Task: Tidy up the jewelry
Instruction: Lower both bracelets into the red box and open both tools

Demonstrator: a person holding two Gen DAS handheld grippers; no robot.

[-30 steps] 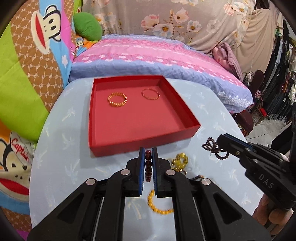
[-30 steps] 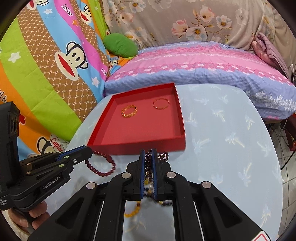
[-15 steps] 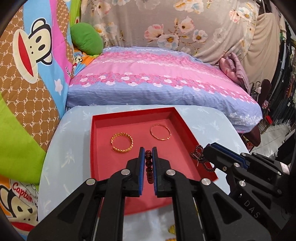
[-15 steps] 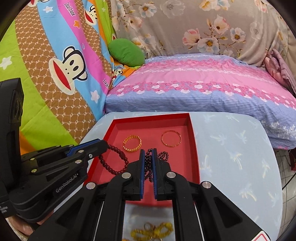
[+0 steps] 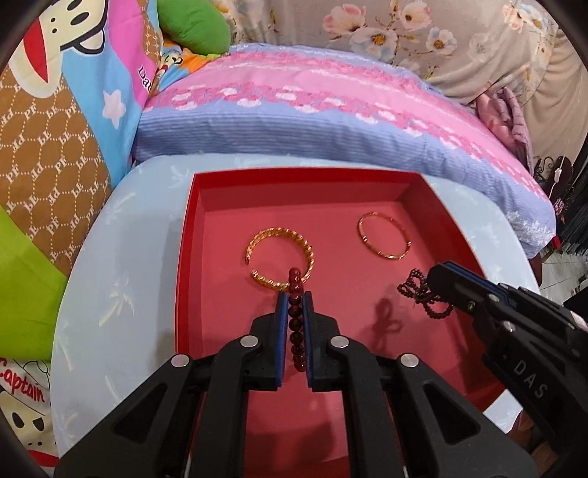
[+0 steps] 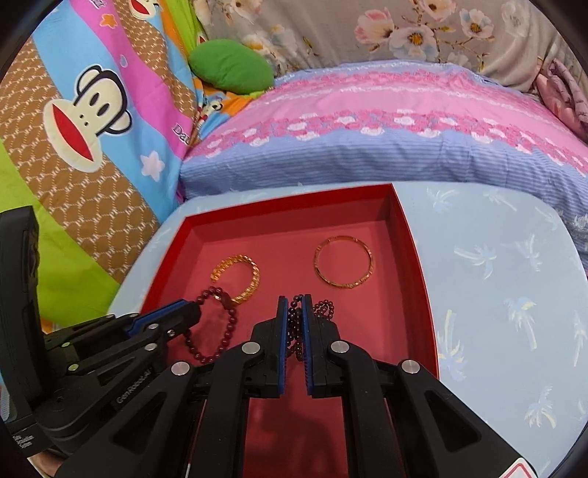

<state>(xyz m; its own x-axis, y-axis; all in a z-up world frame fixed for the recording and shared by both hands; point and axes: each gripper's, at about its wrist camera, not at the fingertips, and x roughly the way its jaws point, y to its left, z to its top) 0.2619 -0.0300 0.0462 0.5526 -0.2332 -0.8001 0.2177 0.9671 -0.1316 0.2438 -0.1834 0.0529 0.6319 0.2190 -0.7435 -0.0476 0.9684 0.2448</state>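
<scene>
Gripping red bead bracelet (image 5: 296,323) between left jaws | over red tray (image 5: 191,220)

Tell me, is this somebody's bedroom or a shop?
Probably a bedroom at home. A cartoon monkey blanket and a pink-and-blue pillow lie behind the little table, and a flowery sheet hangs at the back. Clothes seem to hang at the far right, so I'm not certain.
</scene>
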